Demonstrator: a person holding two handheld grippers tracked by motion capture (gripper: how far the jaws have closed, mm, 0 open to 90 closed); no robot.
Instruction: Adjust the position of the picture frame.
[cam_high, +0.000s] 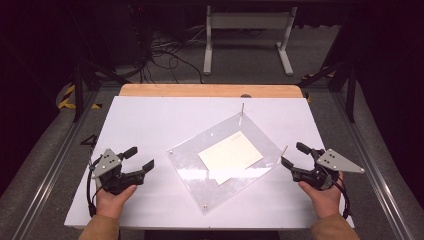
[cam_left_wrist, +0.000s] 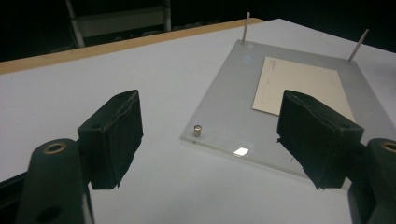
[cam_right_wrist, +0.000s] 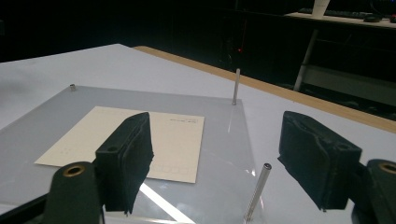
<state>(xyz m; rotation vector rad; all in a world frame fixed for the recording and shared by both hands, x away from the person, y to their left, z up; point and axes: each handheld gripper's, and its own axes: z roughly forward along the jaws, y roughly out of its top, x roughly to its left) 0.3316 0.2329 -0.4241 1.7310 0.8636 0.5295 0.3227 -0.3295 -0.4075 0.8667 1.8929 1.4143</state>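
Resting on the white table (cam_high: 150, 120), a clear acrylic plate (cam_high: 190, 160) lies at centre with a cream card (cam_high: 230, 152) on it; thin pins (cam_high: 242, 109) stand at its far and right corners; the left gripper (cam_high: 139, 159) sits well left of the plate, jaws apart, nothing held; the right gripper (cam_high: 295, 155) sits just beside the right corner, jaws apart, nothing held.

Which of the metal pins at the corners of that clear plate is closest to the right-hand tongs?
The tall pin at the clear plate's right corner, rising between the right tongs' open jaws. The other tall pin stands at the far corner.
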